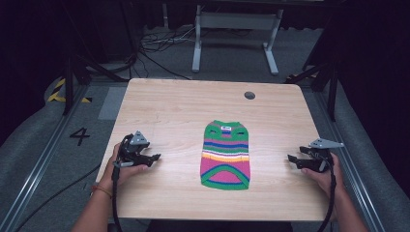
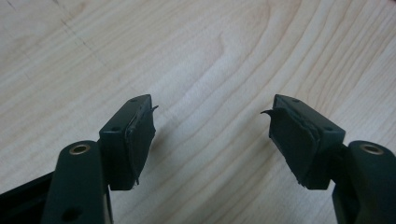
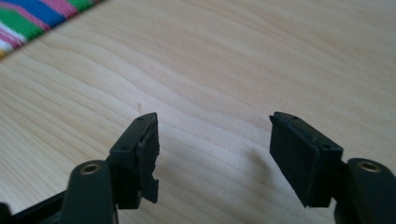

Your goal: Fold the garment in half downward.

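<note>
The striped sweater (image 1: 226, 154) lies flat near the middle of the tabletop (image 1: 169, 106), neck end away from the person, hem toward the near edge. The left gripper (image 1: 153, 157) rests well to its left and the right gripper (image 1: 291, 158) well to its right, both with jaws spread and nothing between them; the gripper views show bare wood under each, with a corner of the sweater (image 3: 28, 21) at the top left of the right gripper view. The likeliest trouble is a pinch that takes only the top knit layer, so the garment lifts unevenly or bunches, or jaws that come in too flat and push the cloth along the wood instead of catching it. The torn pad edges (image 2: 140, 135) could also snag the knit. There is open room on both sides and beyond the neck; the hem sits fairly near the front edge, so a pull toward the person could drag it off.
</note>
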`<state>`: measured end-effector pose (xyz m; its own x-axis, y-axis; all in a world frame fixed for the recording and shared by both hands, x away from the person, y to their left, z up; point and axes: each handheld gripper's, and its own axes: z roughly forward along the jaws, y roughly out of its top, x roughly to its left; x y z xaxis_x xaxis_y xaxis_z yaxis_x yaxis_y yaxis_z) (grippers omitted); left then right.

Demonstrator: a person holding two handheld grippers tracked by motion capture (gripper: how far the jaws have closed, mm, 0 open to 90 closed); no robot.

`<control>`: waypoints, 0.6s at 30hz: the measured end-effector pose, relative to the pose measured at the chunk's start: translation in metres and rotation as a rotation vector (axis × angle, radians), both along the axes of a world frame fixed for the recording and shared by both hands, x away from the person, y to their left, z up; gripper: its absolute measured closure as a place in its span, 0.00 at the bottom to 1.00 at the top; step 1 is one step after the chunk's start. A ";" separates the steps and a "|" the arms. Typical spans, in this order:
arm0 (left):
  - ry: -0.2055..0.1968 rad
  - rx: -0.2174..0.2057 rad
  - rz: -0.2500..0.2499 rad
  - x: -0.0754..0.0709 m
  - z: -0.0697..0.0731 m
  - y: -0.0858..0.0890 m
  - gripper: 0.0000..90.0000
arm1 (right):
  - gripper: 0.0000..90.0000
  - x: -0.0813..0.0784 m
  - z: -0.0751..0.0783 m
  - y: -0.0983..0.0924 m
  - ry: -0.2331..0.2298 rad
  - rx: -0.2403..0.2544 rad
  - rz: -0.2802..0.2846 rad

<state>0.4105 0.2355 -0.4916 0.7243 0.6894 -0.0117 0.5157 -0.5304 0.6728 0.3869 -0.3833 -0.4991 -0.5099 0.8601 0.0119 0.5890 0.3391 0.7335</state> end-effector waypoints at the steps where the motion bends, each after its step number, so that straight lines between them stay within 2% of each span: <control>1: -0.005 0.005 -0.002 0.002 0.001 -0.002 0.34 | 0.41 0.000 0.004 0.001 -0.015 0.012 0.002; 2: -0.011 0.005 -0.005 0.004 0.002 -0.003 0.34 | 0.42 -0.001 0.007 0.003 -0.027 0.014 0.009; 3: 0.004 -0.006 -0.015 0.008 0.003 -0.005 0.33 | 0.42 0.000 0.010 0.004 -0.029 0.020 0.017; 6: 0.001 0.038 -0.039 0.017 0.006 -0.012 0.34 | 0.45 0.005 0.021 0.012 -0.044 0.028 0.024; 10: -0.012 0.016 -0.056 0.032 0.017 -0.024 0.36 | 0.47 0.018 0.030 0.024 -0.041 -0.001 0.039; 12: -0.028 0.005 -0.068 0.040 0.022 -0.033 0.38 | 0.49 0.026 0.035 0.031 -0.044 0.009 0.050; 14: -0.026 0.002 -0.080 0.047 0.026 -0.041 0.39 | 0.50 0.035 0.038 0.038 -0.037 0.019 0.059; 18: -0.028 -0.003 -0.099 0.059 0.029 -0.056 0.39 | 0.51 0.047 0.041 0.051 -0.026 0.007 0.087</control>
<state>0.4691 0.1792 -0.4631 0.7888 0.6146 0.0075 0.4419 -0.5755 0.6882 0.4342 -0.3319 -0.4579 -0.5829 0.8126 0.0032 0.5383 0.3832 0.7506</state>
